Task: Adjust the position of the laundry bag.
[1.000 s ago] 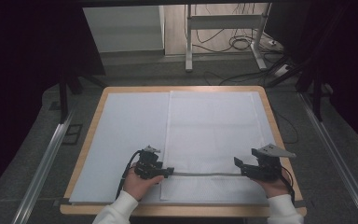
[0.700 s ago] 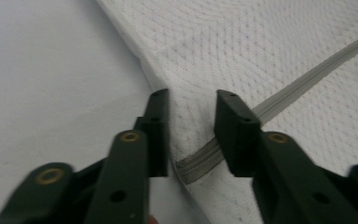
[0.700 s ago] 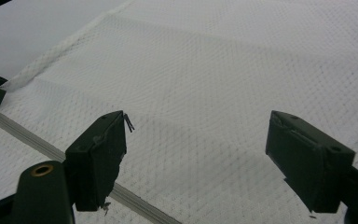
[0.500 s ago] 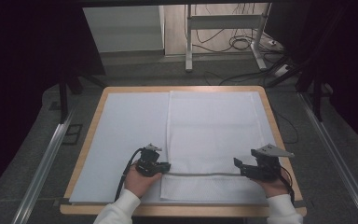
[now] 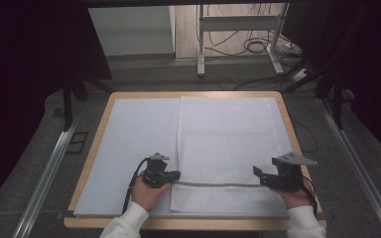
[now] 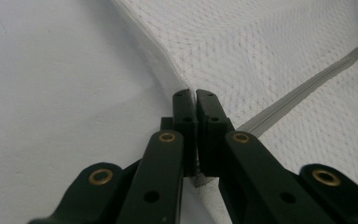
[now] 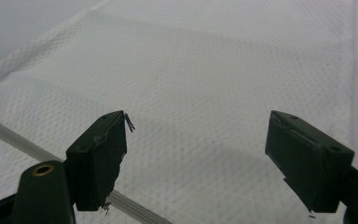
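A white waffle-weave towel (image 5: 228, 134) with a grey stripe (image 5: 218, 184) near its front end lies flat on the right half of the table. My left gripper (image 5: 174, 175) is at the towel's left edge by the stripe. Its jaws have just been closing and are now shut on that edge (image 6: 177, 70), which puckers up between the fingertips of my left gripper (image 6: 195, 93). My right gripper (image 5: 258, 176) sits at the stripe's right end. In the right gripper view my right gripper (image 7: 196, 135) stands open over the towel (image 7: 205, 60), with nothing pinched.
A pale sheet (image 5: 134, 139) covers the wooden tabletop (image 5: 99, 124). Metal rails (image 5: 49, 173) run along both sides of the table on the floor. Desk legs and cables (image 5: 258, 47) stand beyond the far edge.
The left gripper's jaws have closed onto the towel's left edge. Both hands have stayed where they were, and the right gripper's jaws still stand apart.
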`<action>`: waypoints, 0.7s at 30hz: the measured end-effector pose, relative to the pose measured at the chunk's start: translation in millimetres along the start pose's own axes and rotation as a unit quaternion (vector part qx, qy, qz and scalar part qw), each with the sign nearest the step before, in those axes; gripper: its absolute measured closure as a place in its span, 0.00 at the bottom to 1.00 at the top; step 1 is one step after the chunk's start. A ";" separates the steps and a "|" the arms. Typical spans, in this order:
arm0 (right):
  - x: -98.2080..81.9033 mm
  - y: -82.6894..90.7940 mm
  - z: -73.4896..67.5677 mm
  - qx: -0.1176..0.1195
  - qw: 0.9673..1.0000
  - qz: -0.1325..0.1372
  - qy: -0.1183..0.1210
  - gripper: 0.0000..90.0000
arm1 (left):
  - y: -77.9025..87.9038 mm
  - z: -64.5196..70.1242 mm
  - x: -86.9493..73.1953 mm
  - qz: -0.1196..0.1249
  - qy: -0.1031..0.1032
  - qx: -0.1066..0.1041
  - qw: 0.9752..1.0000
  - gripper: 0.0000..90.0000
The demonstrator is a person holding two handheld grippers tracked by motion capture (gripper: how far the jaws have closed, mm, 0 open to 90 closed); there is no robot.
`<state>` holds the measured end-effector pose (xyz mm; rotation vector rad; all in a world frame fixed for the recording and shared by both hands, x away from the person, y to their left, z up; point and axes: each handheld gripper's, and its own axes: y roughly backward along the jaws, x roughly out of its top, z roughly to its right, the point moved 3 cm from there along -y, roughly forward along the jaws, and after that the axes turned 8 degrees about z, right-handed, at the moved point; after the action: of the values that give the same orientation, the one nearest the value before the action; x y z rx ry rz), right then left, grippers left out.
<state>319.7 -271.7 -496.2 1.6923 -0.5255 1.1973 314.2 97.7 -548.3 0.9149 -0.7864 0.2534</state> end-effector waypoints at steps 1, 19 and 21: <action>0.9 1.1 3.1 -0.004 1.000 -0.005 -0.006 0.23 | 0.2 -0.1 -0.1 0.000 0.000 -0.001 1.000 0.98; -3.5 10.7 60.9 -0.057 0.994 -0.064 -0.067 0.33 | 2.0 -0.1 0.8 0.003 0.001 -0.007 1.000 0.98; -4.3 5.7 64.7 -0.060 0.993 -0.072 -0.067 0.34 | 2.3 -0.2 1.0 0.005 0.002 -0.008 1.000 0.98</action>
<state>344.1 -331.9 -501.0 1.6842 -0.5362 0.9348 313.8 99.1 -546.2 0.8963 -0.7888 0.2563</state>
